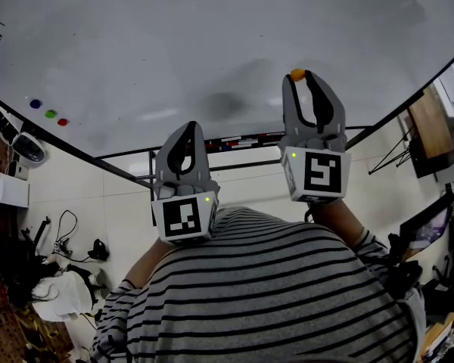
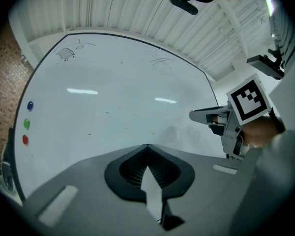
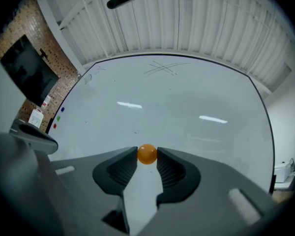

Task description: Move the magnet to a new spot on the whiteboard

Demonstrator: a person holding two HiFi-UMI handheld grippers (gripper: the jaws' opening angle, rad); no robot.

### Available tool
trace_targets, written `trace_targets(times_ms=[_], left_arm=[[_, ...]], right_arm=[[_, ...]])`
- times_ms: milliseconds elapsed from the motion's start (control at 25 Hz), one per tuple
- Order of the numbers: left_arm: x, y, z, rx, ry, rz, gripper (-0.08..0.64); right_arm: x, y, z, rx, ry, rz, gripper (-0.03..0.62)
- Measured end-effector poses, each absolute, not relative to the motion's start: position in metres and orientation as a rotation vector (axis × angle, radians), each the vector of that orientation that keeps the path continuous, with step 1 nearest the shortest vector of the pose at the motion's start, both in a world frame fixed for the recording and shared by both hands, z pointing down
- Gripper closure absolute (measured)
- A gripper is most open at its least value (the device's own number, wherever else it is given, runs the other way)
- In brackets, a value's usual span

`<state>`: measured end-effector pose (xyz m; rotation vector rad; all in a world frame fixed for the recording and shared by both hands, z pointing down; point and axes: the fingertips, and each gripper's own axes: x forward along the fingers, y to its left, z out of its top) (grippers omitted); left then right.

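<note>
1. Striped shirt (image 1: pixel 272 293): worn by the person and seen nearest in the head view, at the bottom of the frame.
2. Marker cubes: one is mounted at the back of each tool, left (image 1: pixel 185 218) and right (image 1: pixel 321 174).
3. Left gripper (image 2: pixel 147 147): it is held low and short of the board. Its jaws are pressed together at the tips and nothing is caught between them.
4. Right gripper (image 1: pixel 299 75): it is raised higher and further forward than the left. Its jaws are pinched on item 5, one pad on each side.
5. Orange magnet (image 3: pixel 147 154): a small round piece gripped at the very tips of the right jaws. It is located in the lower middle of the board and appears to rest against the surface, though contact cannot be confirmed.
6. Whiteboard (image 1: pixel 212 44): a large, mostly bare board that fills the field ahead of both tools.
7. Three further magnets are set in a short row near the board's left edge, well apart from item 5: blue magnet (image 1: pixel 35 103), green magnet (image 1: pixel 51 113) and red magnet (image 1: pixel 63 122).
8. Faint pen marks are noted on the board: a scribble (image 2: pixel 65 54) at the upper left and a crossed stroke (image 3: pixel 162 68) near the top.
9. Ribbed ceiling panels (image 3: pixel 187 18): seen beyond the board's top edge.
</note>
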<state>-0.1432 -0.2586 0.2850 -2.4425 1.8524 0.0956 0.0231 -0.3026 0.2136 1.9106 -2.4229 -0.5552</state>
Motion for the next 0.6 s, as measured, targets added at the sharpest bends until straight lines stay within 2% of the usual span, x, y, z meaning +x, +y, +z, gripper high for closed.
trace_targets(times_ms=[200,600], left_arm=[[-0.135,-0.252,0.290,-2.434,1.867,0.096,0.545],[-0.096,-0.199,0.296,-2.416,1.897,0.076,0.545]], right_arm=[[0.027,-0.277,0.229,1.870,-2.491,-0.490,0.468],[0.082,-0.224,0.265,1.862,-2.480,-0.331,0.468]])
